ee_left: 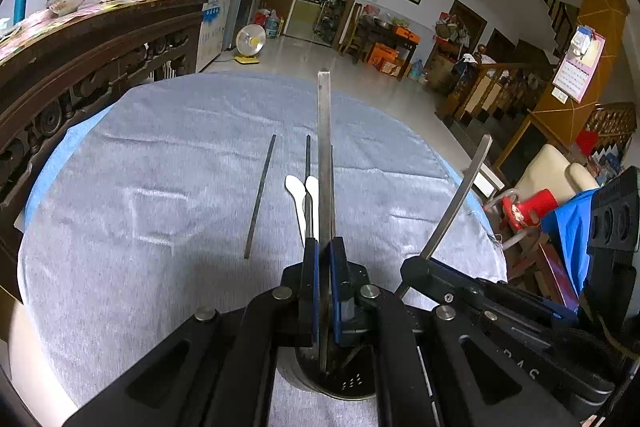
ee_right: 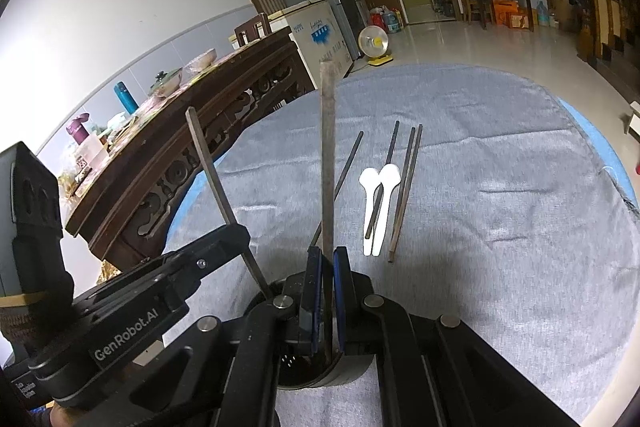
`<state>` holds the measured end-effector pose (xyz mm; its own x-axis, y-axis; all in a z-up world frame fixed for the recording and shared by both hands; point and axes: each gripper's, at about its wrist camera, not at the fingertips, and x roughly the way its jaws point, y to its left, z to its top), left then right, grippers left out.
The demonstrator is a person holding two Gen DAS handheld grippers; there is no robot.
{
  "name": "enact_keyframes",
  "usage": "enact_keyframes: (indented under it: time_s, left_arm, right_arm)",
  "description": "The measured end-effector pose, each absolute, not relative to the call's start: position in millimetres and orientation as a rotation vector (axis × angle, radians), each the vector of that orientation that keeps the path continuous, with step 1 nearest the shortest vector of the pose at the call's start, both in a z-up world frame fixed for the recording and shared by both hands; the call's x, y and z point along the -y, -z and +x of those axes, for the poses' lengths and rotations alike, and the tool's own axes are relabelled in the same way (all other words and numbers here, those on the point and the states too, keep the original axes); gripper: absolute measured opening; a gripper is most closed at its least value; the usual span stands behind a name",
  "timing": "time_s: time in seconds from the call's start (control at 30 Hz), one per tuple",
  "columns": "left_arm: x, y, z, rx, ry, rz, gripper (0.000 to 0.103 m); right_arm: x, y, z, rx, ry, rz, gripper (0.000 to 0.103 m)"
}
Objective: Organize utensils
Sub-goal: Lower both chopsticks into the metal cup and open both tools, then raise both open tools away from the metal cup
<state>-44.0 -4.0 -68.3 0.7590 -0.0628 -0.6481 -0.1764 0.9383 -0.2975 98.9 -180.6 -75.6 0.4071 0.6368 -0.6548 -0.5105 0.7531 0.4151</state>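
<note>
Paired chopsticks (ee_right: 405, 189) show rightward only; both grippers (ee_left: 324, 251) (ee_right: 327, 259) clamp sticks.

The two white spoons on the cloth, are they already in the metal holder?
No, both white spoons lie flat on the grey cloth, apart from the metal holder.

A: Both views are rather dim indoors, with heavy fisheye bending and black vignetting in the corners.

B: In the right wrist view the pale wall (ee_right: 80, 7) at the left glares almost white. The shiny tiled floor (ee_left: 296, 55) reflects soft light from the far doorway.

A: The wrinkled grey tablecloth (ee_left: 160, 167) shows faint bright patches and a soft shadow close in. Focus is fairly sharp centrally, softer towards the edges.
</note>
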Motion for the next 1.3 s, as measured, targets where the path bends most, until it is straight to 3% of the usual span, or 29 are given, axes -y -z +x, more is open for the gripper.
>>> enact_keyframes:
  time_s: [0.8, 0.87, 0.9, 0.97, 1.23, 1.3]
  left_arm:
    - [-1.1, 70.3, -52.3, -0.761, -0.043, -0.375, 0.007]
    - [-3.9, 69.1, -54.2, -0.772, -0.051, -0.386, 0.019]
    - [-5.7, 68.6, -55.8, -0.775, -0.055, -0.393, 0.036]
    - [-9.8, 65.7, -61.9, -0.762, -0.07, -0.406, 0.052]
    - [-12.7, 52.1, -79.3, -0.746, -0.078, -0.402, 0.055]
    - [-13.2, 49.4, -82.9, -0.746, -0.082, -0.4, 0.062]
  right_arm:
    - [182.5, 73.7, 94.5, -0.914, -0.741, 0.167, 0.008]
    - [184.3, 72.9, 94.7, -0.916, -0.734, 0.172, 0.009]
    - [186.5, 71.8, 94.2, -0.915, -0.73, 0.176, 0.012]
    - [190.7, 69.6, 92.8, -0.912, -0.725, 0.181, 0.019]
    - [206.5, 52.8, 77.3, -0.894, -0.736, 0.172, 0.031]
    - [210.5, 49.8, 71.9, -0.897, -0.742, 0.171, 0.044]
